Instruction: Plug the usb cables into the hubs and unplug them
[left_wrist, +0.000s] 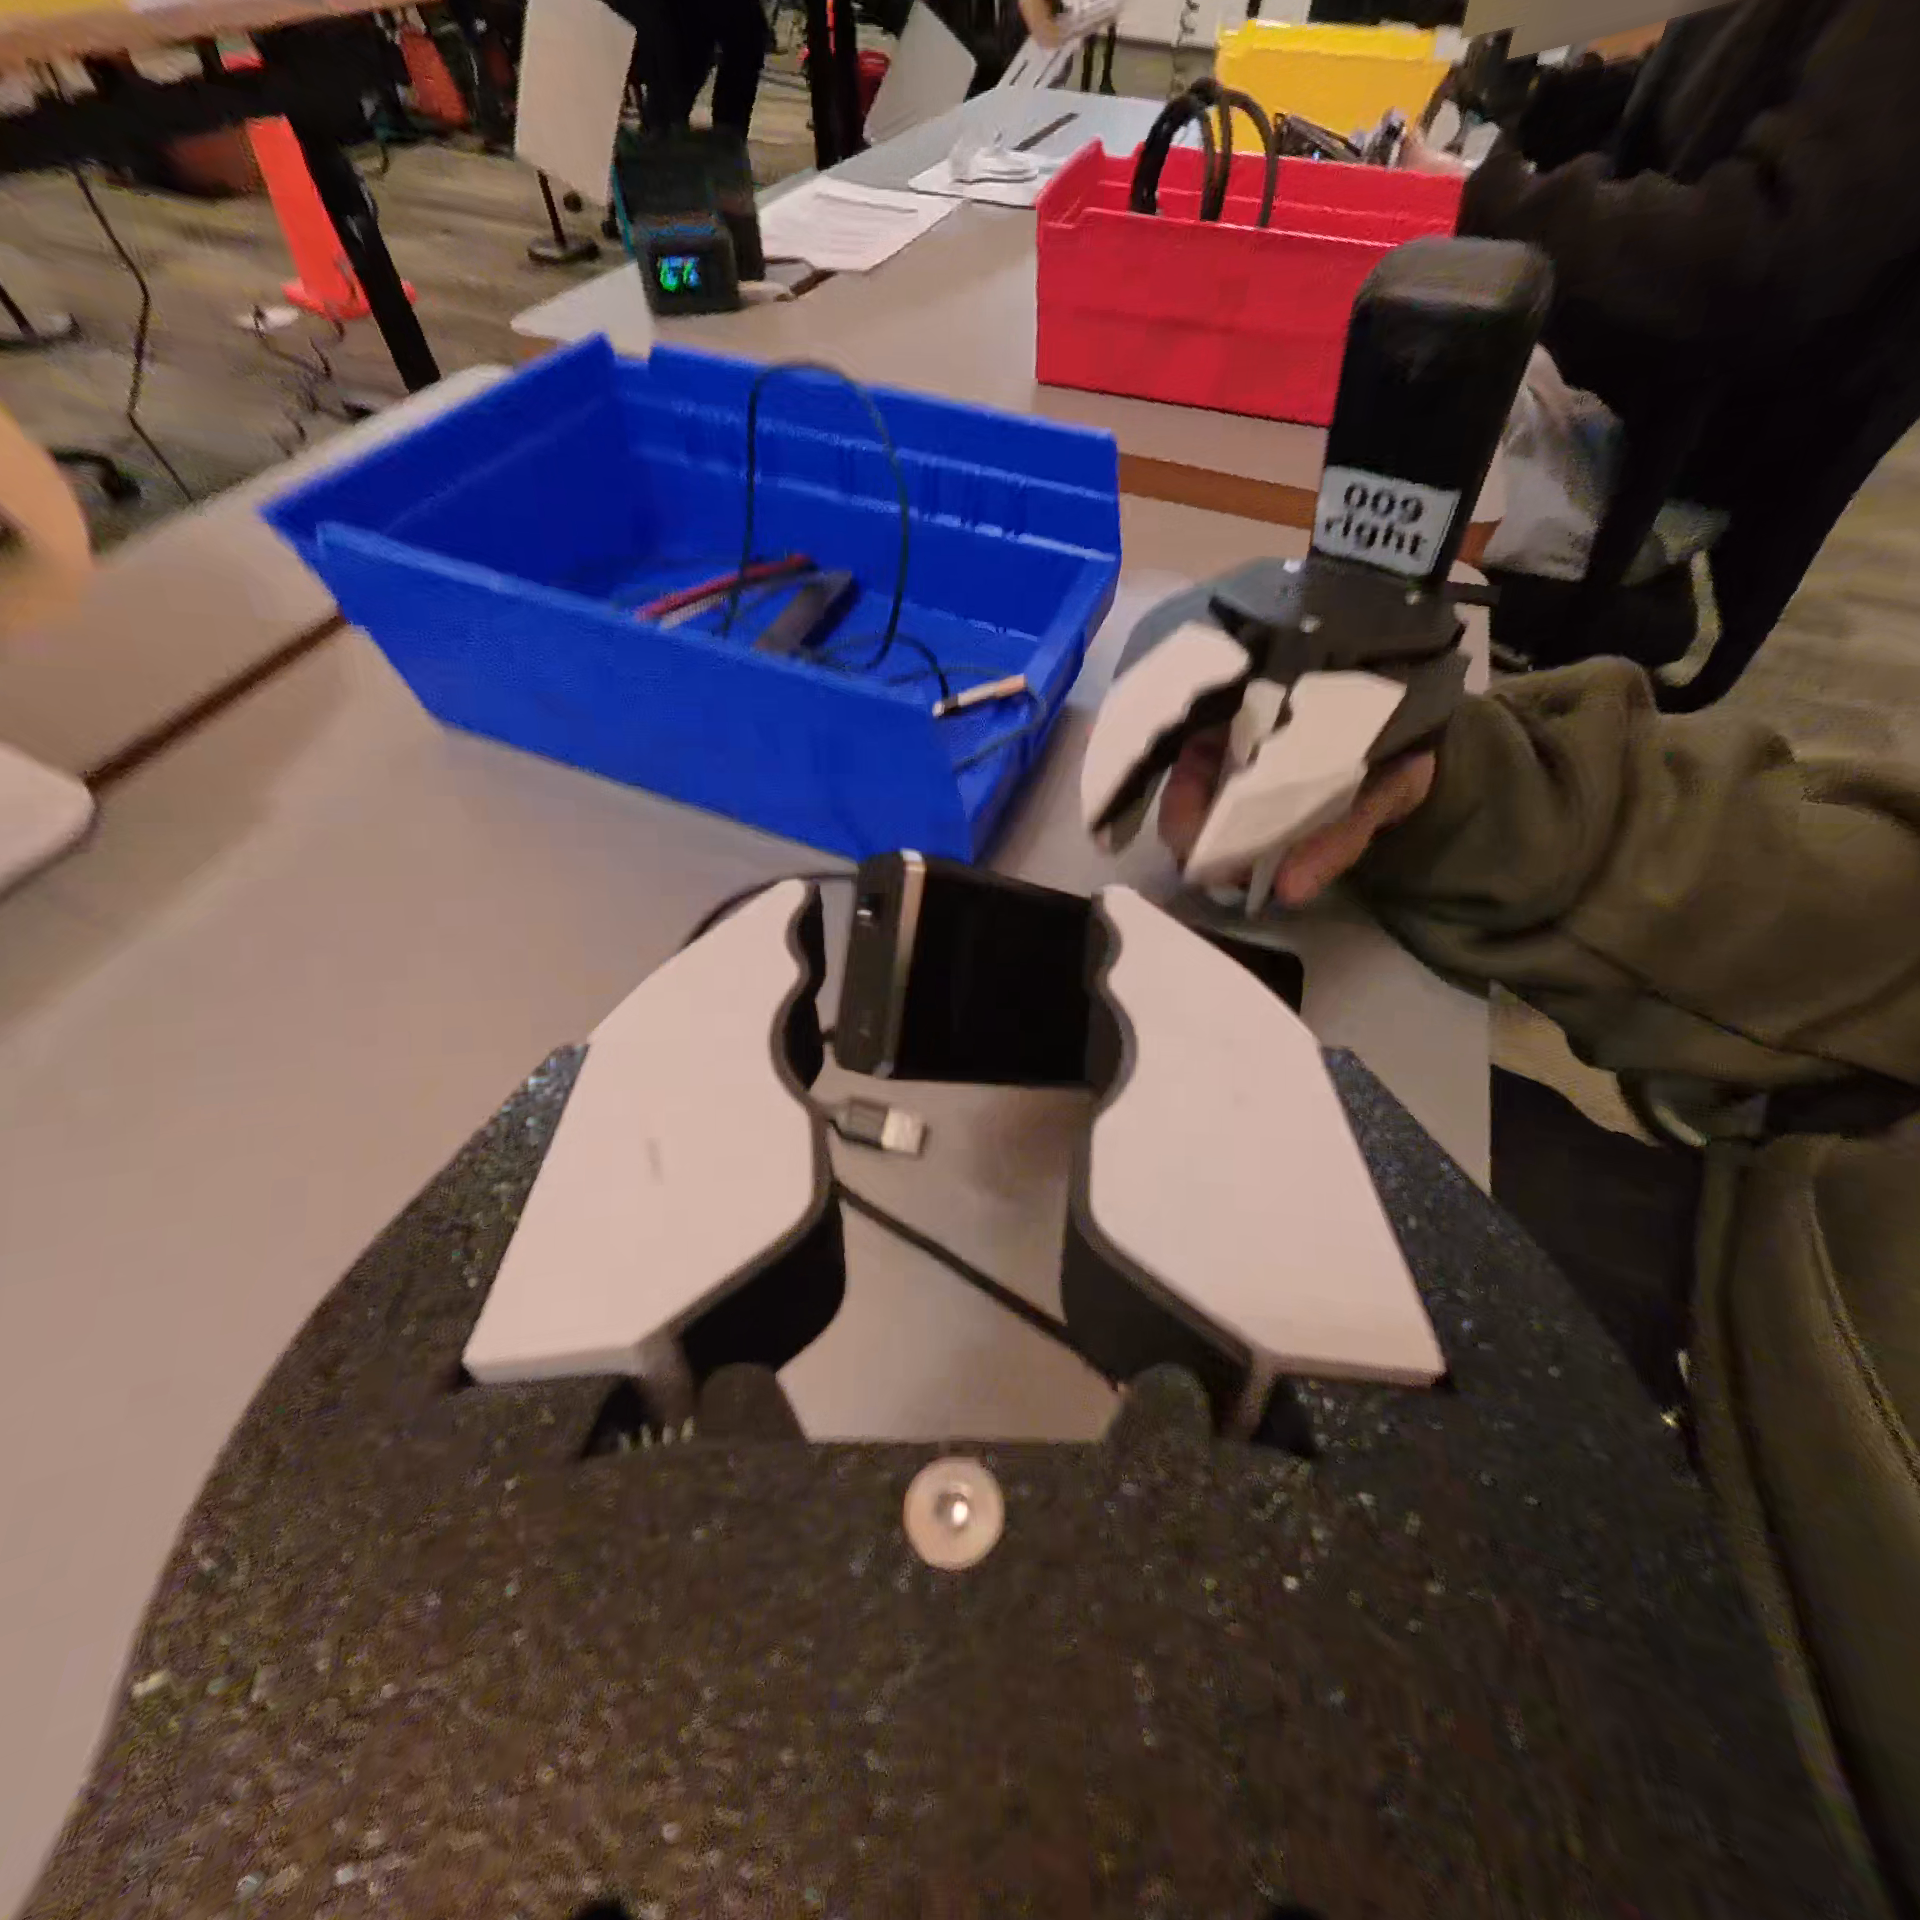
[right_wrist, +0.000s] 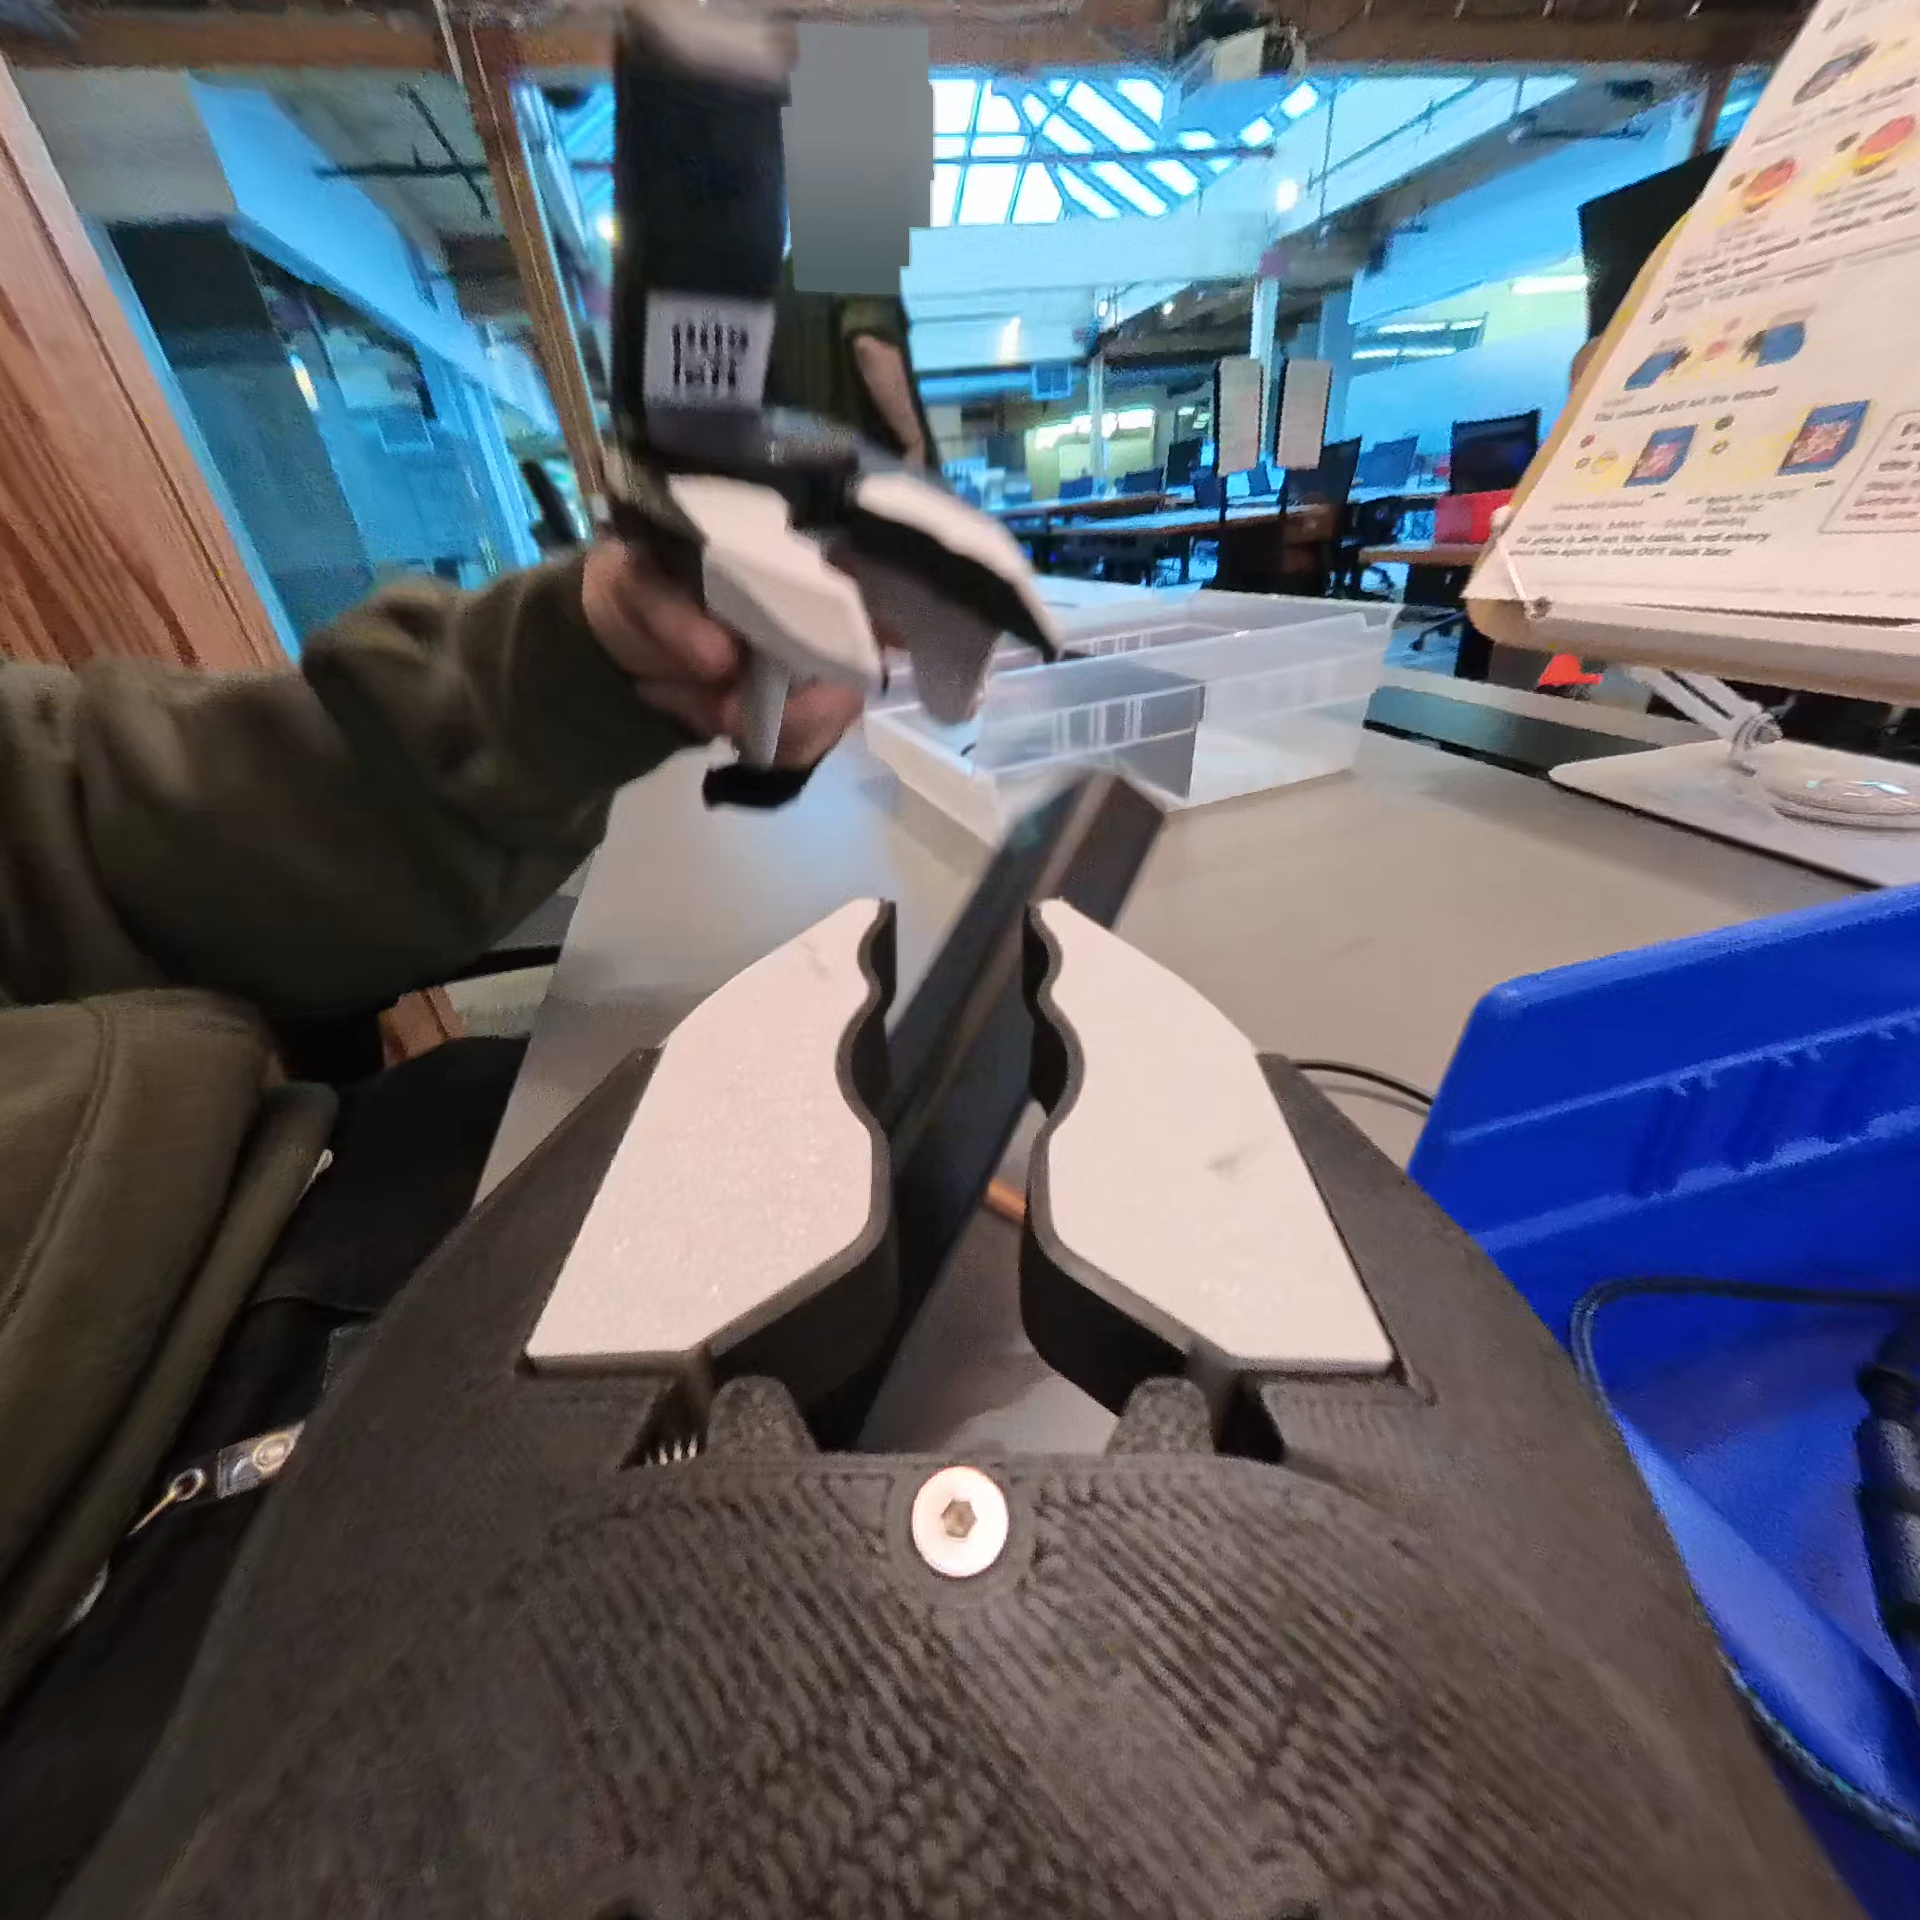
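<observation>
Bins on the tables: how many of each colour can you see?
Blue bin: 1
Red bin: 1
Yellow bin: 1
Clear bin: 1
Total: 4

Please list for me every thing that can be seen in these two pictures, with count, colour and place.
USB hub: one, black with silver edge, between the left gripper's fingers.
dark slab: one, likely a second hub, between the right gripper's fingers.
USB plug: one, silver on a black cable, on the table below the hub.
blue bin: one, beyond the hub, cables inside.
red bin: one, farther table.
yellow bin: one, behind the red one.
clear tray: one, far side of the table.
table: one, grey.
left gripper: one, grey fingers, closed on the hub.
right gripper: one, grip unclear.
hand: one, olive sleeve, holding the right gripper.
</observation>
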